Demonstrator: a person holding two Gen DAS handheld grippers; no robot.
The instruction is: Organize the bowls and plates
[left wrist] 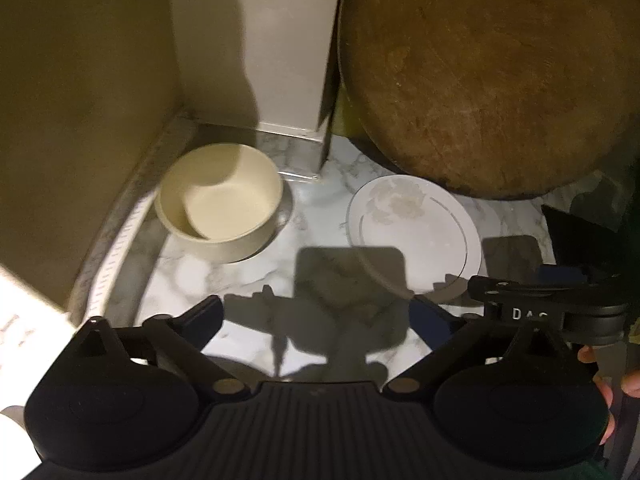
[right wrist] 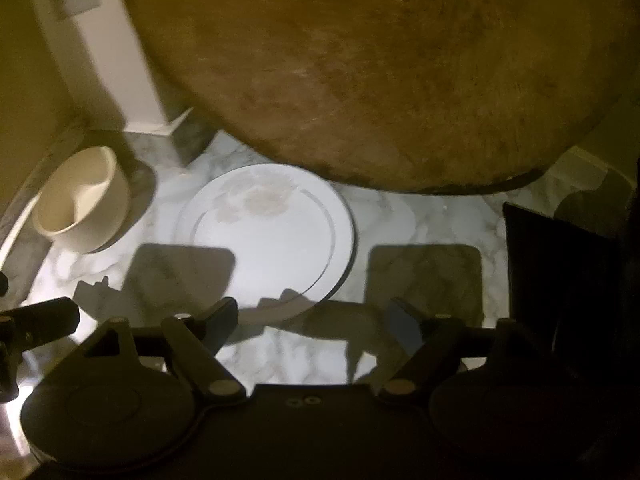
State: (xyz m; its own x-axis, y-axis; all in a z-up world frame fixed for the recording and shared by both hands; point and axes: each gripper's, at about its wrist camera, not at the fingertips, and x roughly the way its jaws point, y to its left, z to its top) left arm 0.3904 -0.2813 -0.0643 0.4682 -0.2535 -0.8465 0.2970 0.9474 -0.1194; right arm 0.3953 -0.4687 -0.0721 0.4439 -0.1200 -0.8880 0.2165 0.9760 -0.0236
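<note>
A cream bowl [left wrist: 220, 200] sits on the marble counter [left wrist: 312, 216] in the far left corner. A white plate [left wrist: 416, 232] with a thin ring lies flat to its right. My left gripper [left wrist: 316, 316] is open and empty, above the counter just short of the plate. In the right wrist view the plate [right wrist: 272, 236] lies ahead and the bowl [right wrist: 84, 200] is at the left. My right gripper [right wrist: 316, 316] is open and empty, near the plate's front edge. Its body also shows in the left wrist view [left wrist: 552, 304] at the right.
A large round wooden board [left wrist: 488, 76] leans against the wall behind the plate, also filling the right wrist view [right wrist: 380, 72]. A white box [left wrist: 280, 60] stands at the back. A yellowish wall [left wrist: 80, 100] closes the left side. A dark object [right wrist: 560, 280] stands at the right.
</note>
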